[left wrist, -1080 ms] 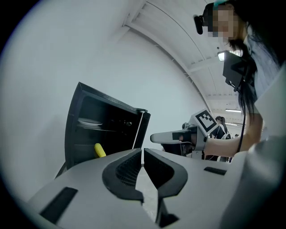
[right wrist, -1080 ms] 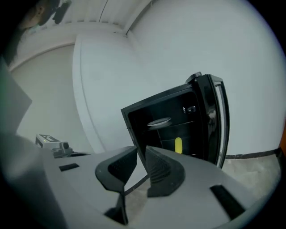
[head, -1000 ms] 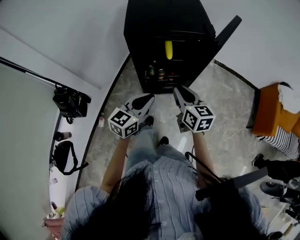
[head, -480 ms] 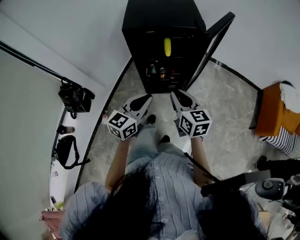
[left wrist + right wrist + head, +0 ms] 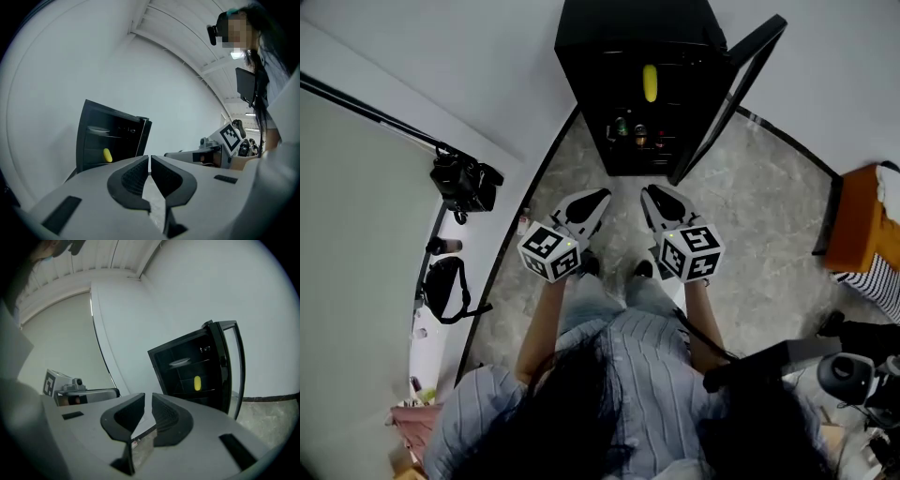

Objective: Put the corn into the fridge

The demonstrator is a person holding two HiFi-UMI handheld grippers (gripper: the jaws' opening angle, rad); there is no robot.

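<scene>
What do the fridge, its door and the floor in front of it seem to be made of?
Fridge: black matte casing, probably painted metal or plastic. Door: dark frame around clear glass, since the wall shows through it. Floor: grey veined stone or stone-look tile, slightly glossy.

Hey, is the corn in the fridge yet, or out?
In. The corn lies on a shelf inside the fridge, whose door stands open.
</scene>
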